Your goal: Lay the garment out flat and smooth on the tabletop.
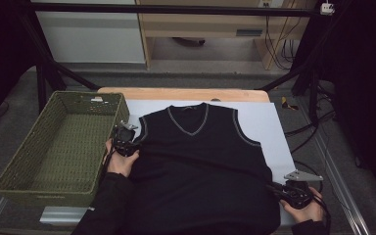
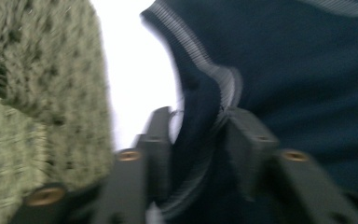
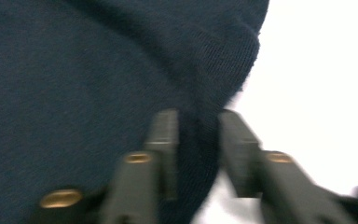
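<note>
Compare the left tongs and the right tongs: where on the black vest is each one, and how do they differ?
The left tongs are at the armhole, whose grey-striped trim runs between the jaws; the right tongs are at the plain side edge, lower on the black vest. The left tongs sit beside the green woven basket; the right tongs sit over the white sheet. Both have vest fabric between their jaws.
</note>
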Motion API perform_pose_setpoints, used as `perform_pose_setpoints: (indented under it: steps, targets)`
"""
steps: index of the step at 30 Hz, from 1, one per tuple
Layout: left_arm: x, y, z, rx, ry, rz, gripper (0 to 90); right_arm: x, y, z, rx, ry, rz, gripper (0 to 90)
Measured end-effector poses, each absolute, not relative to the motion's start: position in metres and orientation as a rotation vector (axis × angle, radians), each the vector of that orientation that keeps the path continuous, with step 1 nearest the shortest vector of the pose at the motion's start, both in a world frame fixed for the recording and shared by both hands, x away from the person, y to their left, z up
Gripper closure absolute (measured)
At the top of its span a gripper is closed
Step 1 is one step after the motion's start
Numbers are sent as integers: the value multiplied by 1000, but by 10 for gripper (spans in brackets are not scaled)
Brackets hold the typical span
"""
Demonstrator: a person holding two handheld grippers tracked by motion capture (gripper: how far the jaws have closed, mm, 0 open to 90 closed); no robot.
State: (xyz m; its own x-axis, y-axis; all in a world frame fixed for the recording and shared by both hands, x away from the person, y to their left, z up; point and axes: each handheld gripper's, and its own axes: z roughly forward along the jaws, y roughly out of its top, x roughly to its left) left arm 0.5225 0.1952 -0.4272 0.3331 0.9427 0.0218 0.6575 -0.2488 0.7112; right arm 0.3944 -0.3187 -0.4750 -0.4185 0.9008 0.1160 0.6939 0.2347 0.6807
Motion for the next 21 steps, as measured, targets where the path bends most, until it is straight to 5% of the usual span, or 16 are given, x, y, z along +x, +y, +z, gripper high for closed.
perform_pose_setpoints:
  steps: [5, 9, 11, 21]
  targets:
    - [475, 196, -413, 1930, 1205, 504, 338, 391, -320, -469, 1475, 2183, 996, 850]
    - [442, 196, -418, 2029, 1113, 431, 296, 387, -323, -462, 1438, 2146, 1047, 549]
    - [430, 201, -424, 2078, 1115, 425, 286, 384, -322, -462, 1424, 2151, 1070, 474]
    - [377, 202, -459, 2203, 1054, 305, 282, 371, -321, -468, 1436, 2195, 1067, 397]
